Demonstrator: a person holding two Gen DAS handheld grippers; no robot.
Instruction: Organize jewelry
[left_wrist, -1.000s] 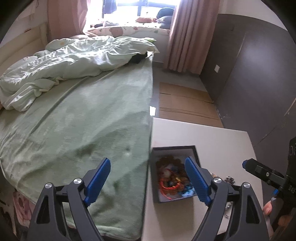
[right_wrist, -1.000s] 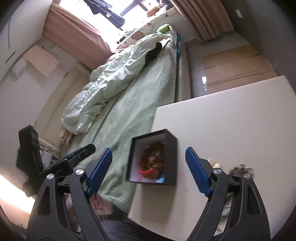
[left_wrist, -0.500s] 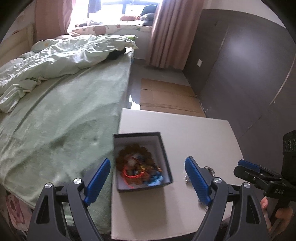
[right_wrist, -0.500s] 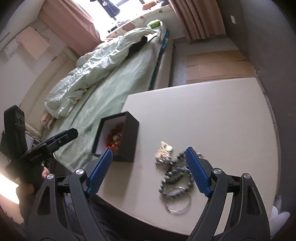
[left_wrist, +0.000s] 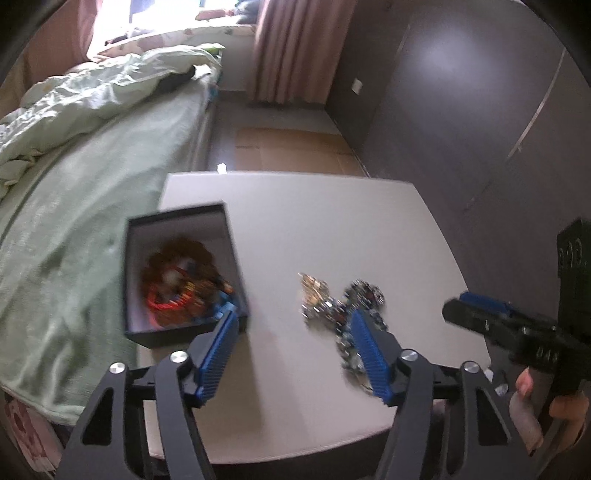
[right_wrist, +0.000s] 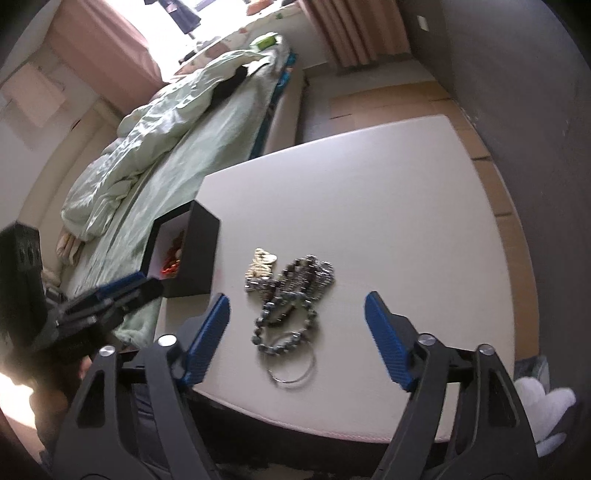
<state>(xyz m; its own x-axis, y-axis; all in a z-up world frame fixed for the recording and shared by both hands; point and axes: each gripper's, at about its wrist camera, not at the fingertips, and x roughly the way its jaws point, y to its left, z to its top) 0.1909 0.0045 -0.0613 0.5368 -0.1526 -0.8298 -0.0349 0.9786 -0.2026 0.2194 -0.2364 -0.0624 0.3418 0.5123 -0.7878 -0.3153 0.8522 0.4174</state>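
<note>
A black open box (left_wrist: 177, 273) with a white lining holds red, brown and blue jewelry; it stands at the left edge of the white table (left_wrist: 332, 229). It also shows in the right wrist view (right_wrist: 188, 251). A loose pile of dark bead bracelets, a gold piece and a metal ring (right_wrist: 288, 284) lies on the table right of the box; the pile also shows in the left wrist view (left_wrist: 343, 306). My left gripper (left_wrist: 291, 350) is open and empty, above the table between box and pile. My right gripper (right_wrist: 295, 332) is open and empty, just above the pile's near end.
A bed with a green sheet (left_wrist: 74, 229) and rumpled duvet (right_wrist: 147, 147) borders the table's left side. A dark wall and wardrobe (left_wrist: 480, 110) stand at the right. Cardboard (left_wrist: 288, 147) lies on the floor beyond the table. Curtains hang at the back.
Both grippers have swung right and come closer to the table. The bead pile now lies between the right gripper's fingers, and the box has shifted left in both views.
</note>
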